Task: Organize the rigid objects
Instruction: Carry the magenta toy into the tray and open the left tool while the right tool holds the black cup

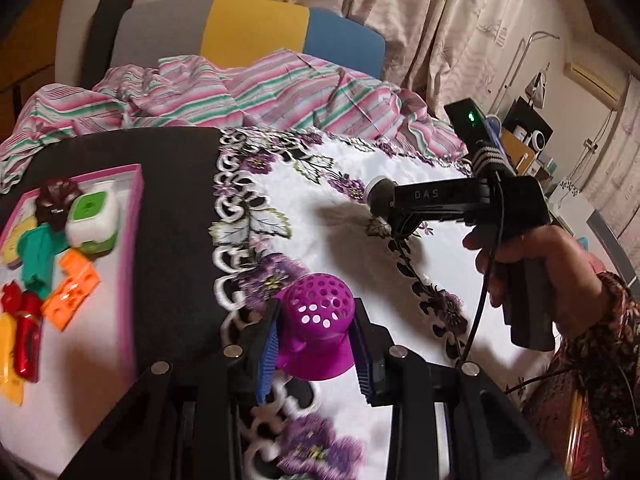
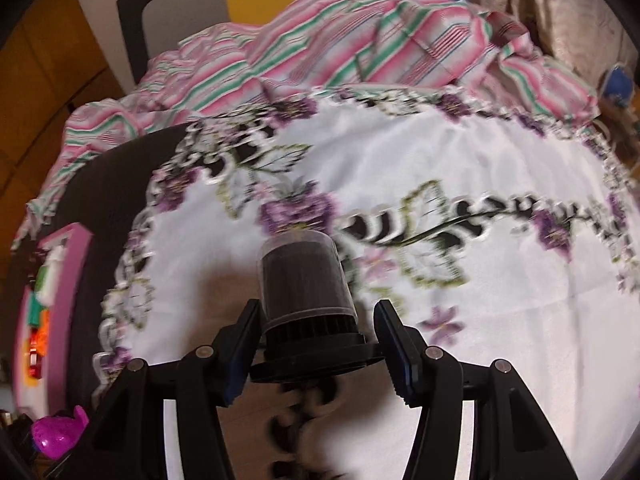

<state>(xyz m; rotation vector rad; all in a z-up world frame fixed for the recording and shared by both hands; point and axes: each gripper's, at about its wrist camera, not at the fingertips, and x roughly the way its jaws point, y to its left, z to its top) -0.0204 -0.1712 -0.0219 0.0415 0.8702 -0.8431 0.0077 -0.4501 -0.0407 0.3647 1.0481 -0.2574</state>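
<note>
My left gripper is shut on a purple perforated dome-shaped piece, held above the embroidered cloth; the same piece shows at the lower left of the right wrist view. My right gripper is shut on a black ribbed cylinder with a clear cap, its pads against the black base flange. In the left wrist view a hand carries the right gripper over the cloth at the right. A pink-rimmed tray at the left holds several toys: a green-and-white cube, an orange block and a teal piece.
A white tablecloth with purple flowers covers most of the dark table. Crumpled striped fabric lies along the far edge. Behind it stands a grey, yellow and blue chair back. Curtains and shelves stand at the right.
</note>
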